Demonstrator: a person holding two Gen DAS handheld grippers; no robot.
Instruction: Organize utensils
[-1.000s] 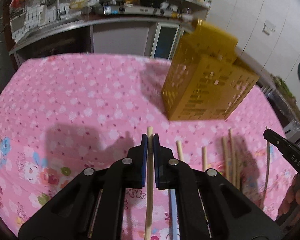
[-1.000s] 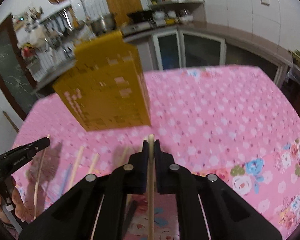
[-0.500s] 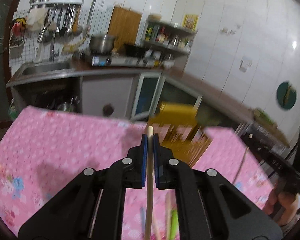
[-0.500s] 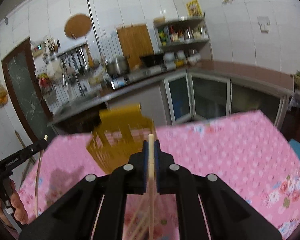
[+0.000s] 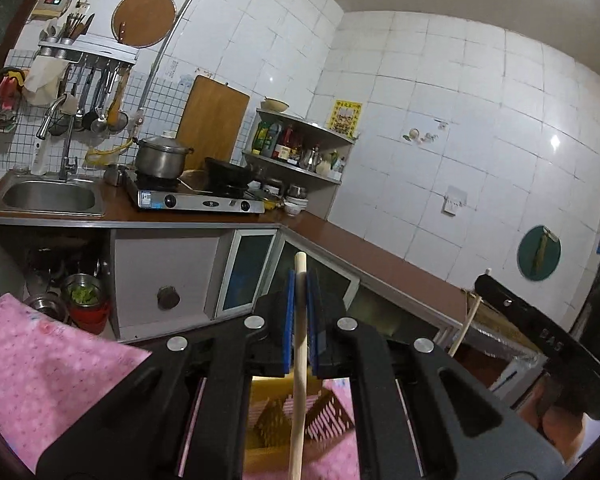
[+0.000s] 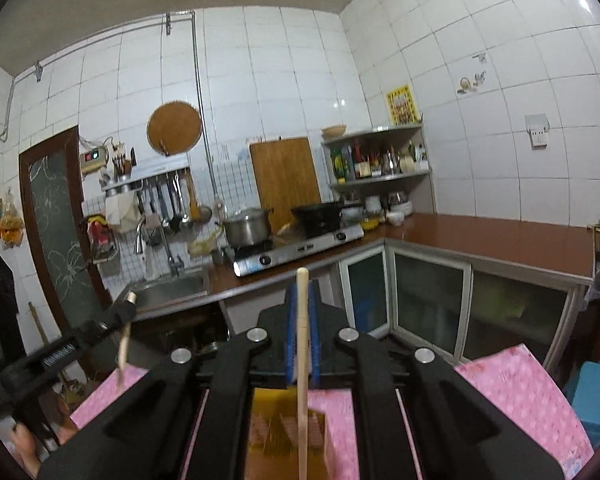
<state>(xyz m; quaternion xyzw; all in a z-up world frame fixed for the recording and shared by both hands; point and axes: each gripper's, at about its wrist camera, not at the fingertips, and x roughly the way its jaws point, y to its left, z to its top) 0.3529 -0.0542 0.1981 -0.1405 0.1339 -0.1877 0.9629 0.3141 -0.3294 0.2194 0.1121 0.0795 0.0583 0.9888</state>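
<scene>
Left gripper (image 5: 300, 280) pinches a chopstick (image 5: 298, 380) between blue pads; right gripper (image 6: 302, 312) clamps its own chopstick (image 6: 302, 376). Both sticks point down toward the yellow basket (image 6: 284, 432), which stands on the pink-clothed surface (image 6: 528, 384) directly below.

Judgement: both sticks are about to be dropped in. Keep each stick near vertical, centre its lower end over the basket's open top, lower until the end is inside the walls, then release. Stagger the two hands so the grippers don't collide.

Writing: "DAS" embossed on the right gripper's finger, seen from the left wrist. Yellow wall poster unreadable.
</scene>
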